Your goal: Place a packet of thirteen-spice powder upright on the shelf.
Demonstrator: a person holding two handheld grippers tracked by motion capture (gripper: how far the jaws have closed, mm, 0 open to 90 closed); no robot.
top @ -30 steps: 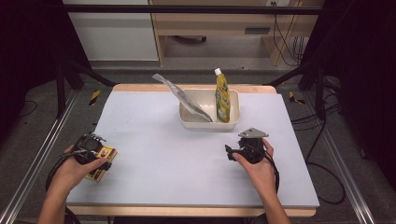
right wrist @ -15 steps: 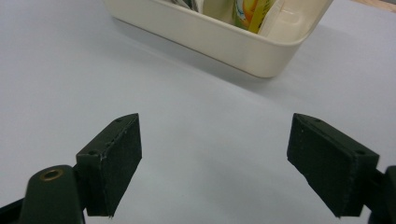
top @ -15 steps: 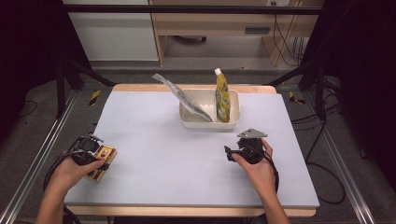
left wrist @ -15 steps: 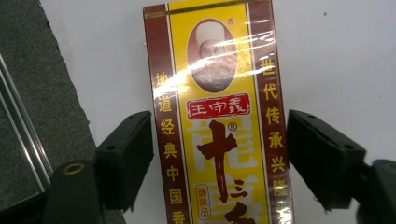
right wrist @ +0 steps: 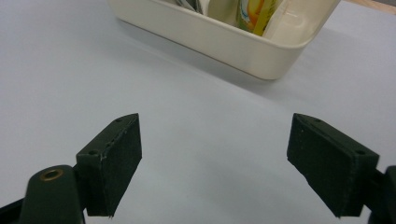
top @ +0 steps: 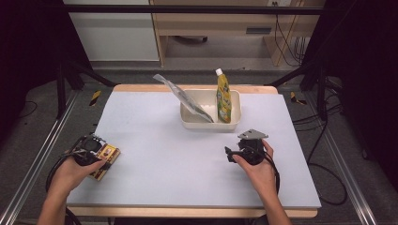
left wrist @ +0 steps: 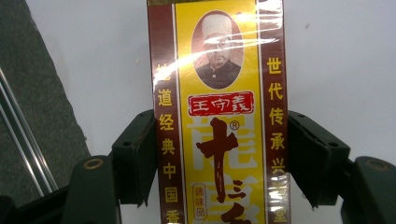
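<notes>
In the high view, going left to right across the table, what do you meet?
left gripper → yellow box → clear bag → yellow pouch → right gripper. The bag and pouch stand in the cream tub.

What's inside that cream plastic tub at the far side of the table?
Inside the cream plastic tub stand a yellow-green squeeze pouch with a white cap, upright, and a clear plastic packet, leaning out over the left rim. The tub's wall hides its floor and the items' lower ends.

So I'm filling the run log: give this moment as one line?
left gripper: jaws just closing onto spice box | right gripper: open, idle on table | tub: two packs inside
</notes>
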